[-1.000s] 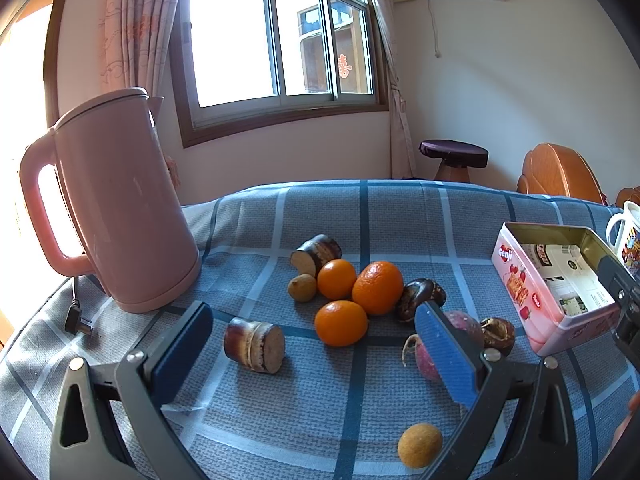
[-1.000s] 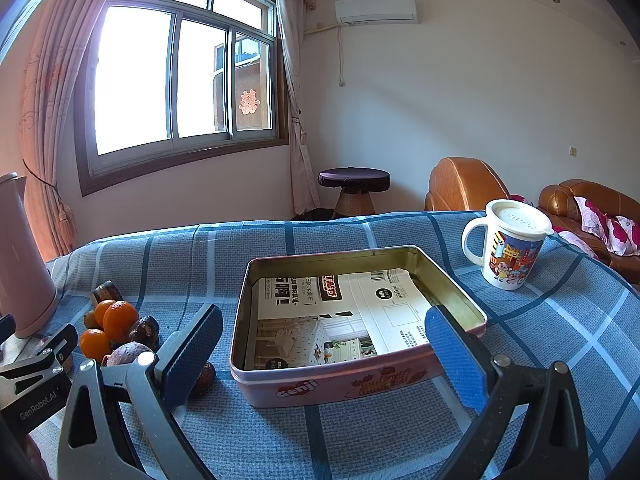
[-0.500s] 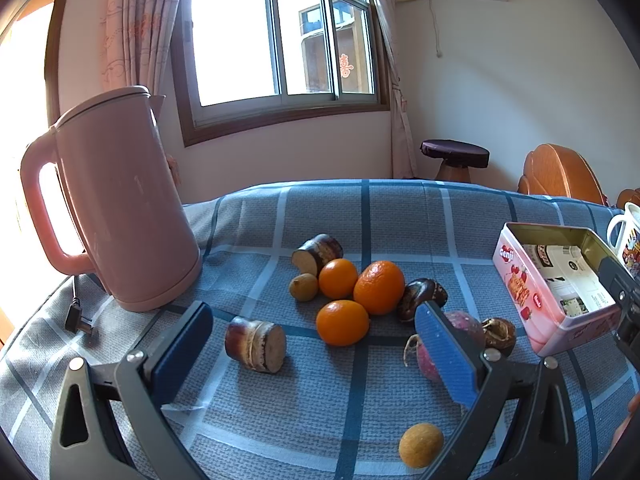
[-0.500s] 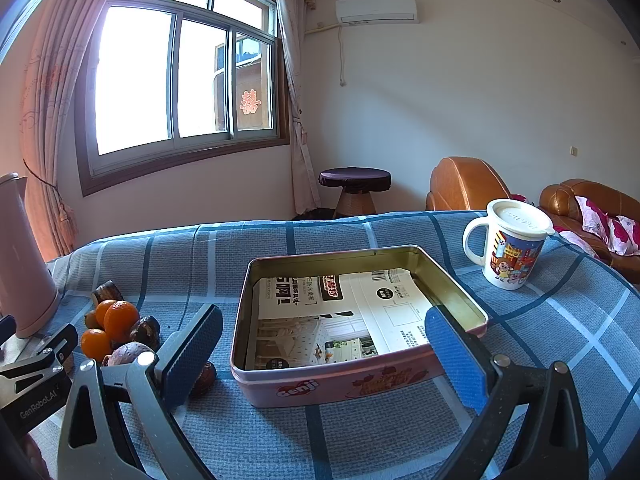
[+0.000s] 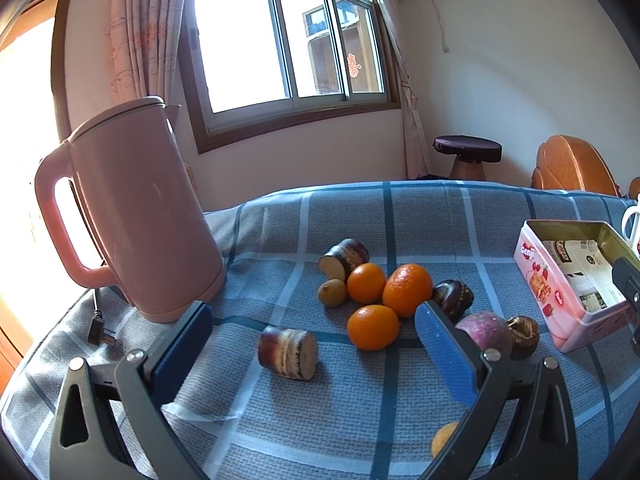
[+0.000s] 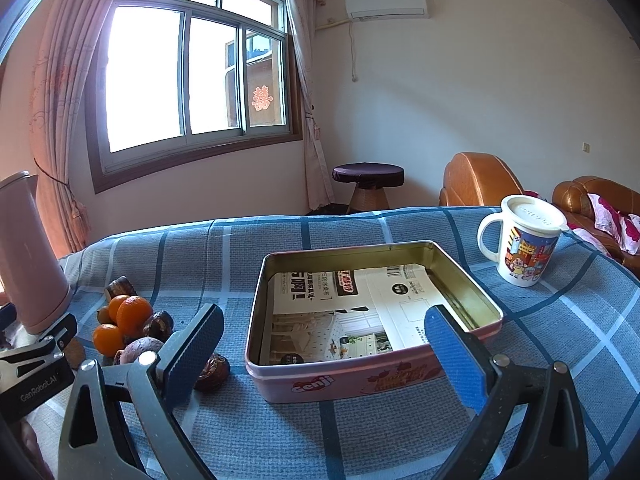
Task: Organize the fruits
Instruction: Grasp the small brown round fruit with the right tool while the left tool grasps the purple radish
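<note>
Left gripper [image 5: 312, 344] hangs wide apart over the cloth [image 5: 320, 420], gripping nothing, with a cane piece [image 5: 289, 353] lying just ahead of it. Beyond the cane, three oranges [image 5: 373, 327] cluster, dark fruits beside them. Right gripper [image 6: 324, 344] is spread too, nothing between its fingers, just short of the tin [image 6: 372, 384], right of the oranges. Mug [image 6: 522, 240] stands beyond the tin, kettle [image 5: 132, 216] far left.

- Bright window [image 6: 192, 80] with pink curtains [image 6: 56, 92], upper left.
- Air conditioner [image 6: 386, 6] on white wall, upper right.
- Round stool [image 6: 368, 184] centre; brown sofa [image 6: 592, 196] at right.
</note>
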Motion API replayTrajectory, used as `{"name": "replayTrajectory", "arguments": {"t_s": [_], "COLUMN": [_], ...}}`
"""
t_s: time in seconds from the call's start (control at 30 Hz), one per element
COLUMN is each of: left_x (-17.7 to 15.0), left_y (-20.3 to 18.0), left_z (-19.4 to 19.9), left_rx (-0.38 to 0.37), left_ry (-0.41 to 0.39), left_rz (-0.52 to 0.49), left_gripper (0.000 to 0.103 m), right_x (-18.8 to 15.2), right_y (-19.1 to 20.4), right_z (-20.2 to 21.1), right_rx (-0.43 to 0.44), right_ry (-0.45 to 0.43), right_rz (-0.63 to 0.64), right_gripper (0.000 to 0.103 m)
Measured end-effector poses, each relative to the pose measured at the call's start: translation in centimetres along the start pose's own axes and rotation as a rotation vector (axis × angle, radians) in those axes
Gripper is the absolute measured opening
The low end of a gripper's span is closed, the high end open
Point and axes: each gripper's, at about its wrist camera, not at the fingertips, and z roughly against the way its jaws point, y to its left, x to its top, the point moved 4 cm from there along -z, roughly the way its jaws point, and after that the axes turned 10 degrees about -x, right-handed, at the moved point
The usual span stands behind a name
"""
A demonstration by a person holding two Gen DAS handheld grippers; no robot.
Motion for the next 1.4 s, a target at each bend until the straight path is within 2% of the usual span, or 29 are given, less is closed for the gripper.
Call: {"name": "replayTrajectory", "arguments": {"t_s": [0.1, 0.17, 0.4, 0.5, 0.53, 0.6, 0.8, 0.97, 1.07, 1.17, 1.27, 1.4], "left_x": [0.1, 0.0, -0.8, -1.0, -1.0, -1.1, -1.0, -1.2, -1.3, -1.2, -0.8, -0.5], "left_y": [2.1, 3.4, 5.3, 5.7, 5.7, 5.5, 4.8, 4.0, 3.1, 1.7, -1.0, -4.4], "left_z": [0.1, 0.0, -0.3, -0.9, -0.9, -1.0, -1.0, -1.3, -1.4, -1.1, -0.8, -1.7], "left_rx": [0.037, 0.030, 0.073, 0.063, 0.049, 0.032, 0.028, -0.013, -0.099, -0.230, -0.334, -0.383], "left_ry": [0.011, 0.026, 0.072, 0.096, 0.101, 0.103, 0.097, 0.106, 0.113, 0.112, 0.113, 0.160], "left_rz": [0.030, 0.048, 0.015, 0.042, 0.049, 0.046, 0.020, 0.000, 0.013, 0.046, 0.029, -0.006], "left_gripper": [0.103, 0.103, 0.103, 0.103, 0.103, 0.103, 0.103, 0.103, 0.103, 0.103, 0.103, 0.102], "right_x": [-0.4, -0.8, -3.1, -4.8, -5.3, -6.1, -7.4, -7.3, -5.8, -2.9, -0.7, 1.2], "right_y": [1.3, 2.6, 8.2, 10.9, 11.8, 13.0, 13.5, 13.1, 11.3, 8.3, 5.8, 2.5], "right_z": [-0.2, -0.1, 1.7, 2.4, 2.6, 2.7, 1.6, 1.4, 1.6, 1.6, 1.7, 1.0], "right_rx": [0.078, 0.147, 0.495, 0.583, 0.591, 0.582, 0.559, 0.562, 0.554, 0.531, 0.428, 0.295], "right_ry": [0.042, 0.071, 0.201, 0.258, 0.271, 0.297, 0.399, 0.393, 0.332, 0.252, 0.146, 0.043], "right_rz": [0.033, 0.064, 0.188, 0.273, 0.308, 0.369, 0.425, 0.429, 0.373, 0.265, 0.232, 0.219], "right_gripper": [0.086, 0.073, 0.060, 0.056, 0.051, 0.047, 0.031, 0.029, 0.029, 0.029, 0.029, 0.029]}}
